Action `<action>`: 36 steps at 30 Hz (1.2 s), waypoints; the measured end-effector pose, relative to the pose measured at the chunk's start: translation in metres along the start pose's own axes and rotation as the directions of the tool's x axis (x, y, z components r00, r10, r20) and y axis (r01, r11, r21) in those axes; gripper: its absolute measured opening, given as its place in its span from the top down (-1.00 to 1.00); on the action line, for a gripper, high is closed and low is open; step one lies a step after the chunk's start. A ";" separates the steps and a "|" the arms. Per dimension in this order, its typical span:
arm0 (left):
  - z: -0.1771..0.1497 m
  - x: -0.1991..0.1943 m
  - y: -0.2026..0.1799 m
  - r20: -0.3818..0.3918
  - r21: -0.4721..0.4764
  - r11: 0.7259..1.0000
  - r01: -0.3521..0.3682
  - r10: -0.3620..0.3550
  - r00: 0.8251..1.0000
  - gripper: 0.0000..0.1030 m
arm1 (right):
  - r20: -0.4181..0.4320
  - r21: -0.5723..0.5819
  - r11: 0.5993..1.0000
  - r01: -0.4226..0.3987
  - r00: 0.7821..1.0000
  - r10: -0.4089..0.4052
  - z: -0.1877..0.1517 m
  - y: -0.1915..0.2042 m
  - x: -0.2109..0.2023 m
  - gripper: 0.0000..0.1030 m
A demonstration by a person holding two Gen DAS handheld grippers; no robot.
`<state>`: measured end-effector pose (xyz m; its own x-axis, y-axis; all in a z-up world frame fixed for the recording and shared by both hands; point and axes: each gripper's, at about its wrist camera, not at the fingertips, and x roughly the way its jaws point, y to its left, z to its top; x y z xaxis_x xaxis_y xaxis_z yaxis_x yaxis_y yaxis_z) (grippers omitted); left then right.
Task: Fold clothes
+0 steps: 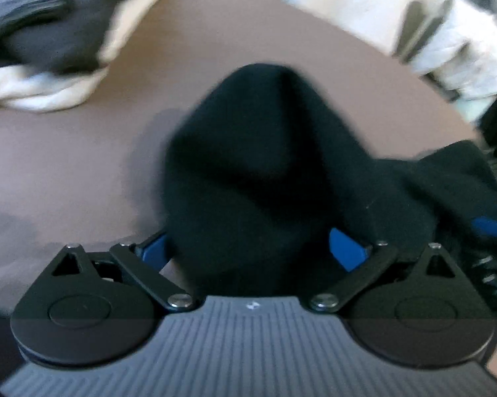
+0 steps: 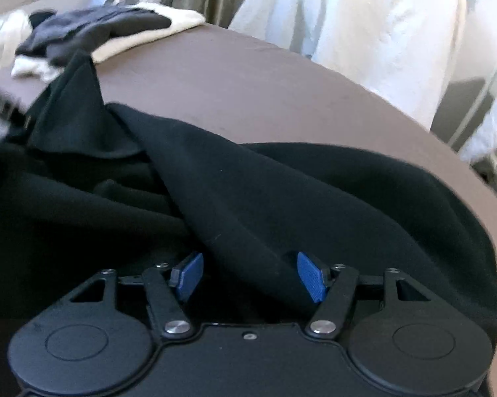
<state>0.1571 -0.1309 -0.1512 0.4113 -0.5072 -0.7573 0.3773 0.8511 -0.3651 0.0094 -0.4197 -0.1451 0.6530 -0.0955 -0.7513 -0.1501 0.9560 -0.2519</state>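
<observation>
Left gripper point(image 1: 253, 246): matte black linkage arms w/ silver pivot screws, two round black discs, grey ribbed body w/ small white mark at centre, blue pads point(image 1: 346, 248). Right gripper point(image 2: 250, 276): same black arms, silver screws, discs; smooth black body, ribbed blue pads point(image 2: 309, 276).

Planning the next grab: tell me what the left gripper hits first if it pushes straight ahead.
The black garment: a raised fold of it sits directly before the open left gripper, between its blue pads. Beyond lies the brown surface; depth is blurred.
</observation>
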 end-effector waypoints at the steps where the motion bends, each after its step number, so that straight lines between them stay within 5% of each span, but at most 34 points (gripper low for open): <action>1: 0.000 0.004 -0.004 0.014 0.010 1.000 -0.012 0.012 1.000 -0.77 | 0.006 -0.021 1.000 0.019 1.000 -0.019 0.003 0.001 0.002 -0.33; 2: 0.000 0.007 -0.009 0.033 0.034 0.999 -0.040 0.039 0.999 -0.16 | 0.012 -0.042 0.998 0.039 0.999 -0.038 0.006 0.002 0.004 -0.32; 3: -0.001 0.006 -0.015 0.062 0.074 0.994 -0.084 0.080 0.995 0.25 | 0.018 -0.051 0.997 0.053 0.998 -0.052 0.010 0.001 0.007 -0.31; 4: 0.000 0.002 -0.019 0.092 0.102 0.989 -0.111 0.102 0.991 0.45 | 0.023 -0.045 0.997 0.062 0.998 -0.061 0.014 0.000 0.011 -0.23; 5: 0.001 -0.002 -0.022 0.121 0.130 0.982 -0.138 0.122 0.985 0.77 | 0.031 -0.037 0.997 0.065 0.997 -0.064 0.019 -0.003 0.016 0.27; 7: 0.012 -0.016 -0.026 0.189 0.146 0.979 -0.140 0.112 0.976 0.78 | 0.066 0.028 0.995 0.101 0.993 -0.102 0.033 -0.015 0.016 0.87; 9: 0.029 -0.040 -0.029 0.270 0.148 0.978 -0.150 0.106 0.957 0.88 | 0.101 0.110 0.983 0.148 0.982 -0.159 0.048 -0.028 0.013 0.87; 11: 0.048 -0.073 -0.036 0.400 0.156 0.965 -0.210 0.133 0.907 0.90 | 0.167 0.245 0.956 0.159 0.965 -0.203 0.057 -0.049 -0.007 0.87; 15: 0.058 -0.150 -0.040 0.670 0.195 0.936 -0.294 0.092 0.737 0.87 | 0.313 0.444 0.893 0.072 0.922 -0.229 0.038 -0.077 -0.075 0.88; 16: 0.053 -0.163 -0.037 0.697 0.216 0.933 -0.286 0.058 0.715 0.87 | 0.324 0.452 0.889 0.072 0.916 -0.239 0.028 -0.075 -0.089 0.88; 17: 0.046 -0.168 -0.033 0.693 0.226 0.927 -0.298 0.062 0.718 0.87 | 0.327 0.453 0.889 0.068 0.915 -0.236 0.016 -0.072 -0.099 0.88; 19: 0.033 -0.163 -0.019 0.630 0.220 0.911 -0.350 0.141 0.763 0.86 | 0.309 0.434 0.900 0.040 0.932 -0.191 -0.012 -0.062 -0.111 0.87; 22: 0.007 -0.132 0.025 0.386 0.141 0.929 -0.342 0.266 0.883 0.72 | 0.192 0.381 0.924 -0.036 0.981 -0.041 -0.062 -0.036 -0.100 0.86; 24: -0.010 -0.111 0.068 0.195 -0.019 0.967 -0.252 0.251 0.948 0.72 | 0.108 0.316 0.948 -0.039 0.994 0.005 -0.083 -0.015 -0.088 0.85; 25: -0.019 -0.106 0.083 0.140 -0.082 0.976 -0.202 0.212 0.967 0.72 | 0.068 0.277 0.960 -0.038 0.998 0.020 -0.092 -0.004 -0.082 0.85; 28: -0.027 -0.107 0.095 0.115 -0.124 0.977 -0.175 0.190 0.975 0.59 | 0.022 0.217 0.976 -0.013 1.000 0.008 -0.090 0.009 -0.071 0.83; 30: -0.025 -0.111 0.087 0.144 -0.096 0.978 -0.184 0.196 0.970 -0.06 | 0.007 0.237 0.971 -0.010 1.000 0.009 -0.079 0.002 -0.069 0.84; 31: -0.025 -0.113 0.081 0.158 -0.087 0.980 -0.181 0.193 0.968 -0.21 | 0.005 0.260 0.966 -0.004 1.000 0.003 -0.075 -0.001 -0.070 0.83; 34: -0.030 -0.112 0.060 0.145 -0.030 0.991 -0.133 0.136 0.980 -0.29 | 0.006 0.380 0.925 0.019 1.000 -0.023 -0.067 -0.014 -0.071 0.69; 36: -0.037 -0.108 0.035 0.135 0.107 0.985 -0.133 0.118 0.984 -0.29 | 0.026 0.465 0.885 0.007 0.999 -0.022 -0.068 -0.022 -0.067 0.66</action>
<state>0.0949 -0.0418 -0.1025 0.5609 -0.4167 -0.7154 0.4061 0.8915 -0.2009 -0.0814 -0.4528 -0.1305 0.6755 -0.1089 -0.7292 0.2165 0.9747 0.0551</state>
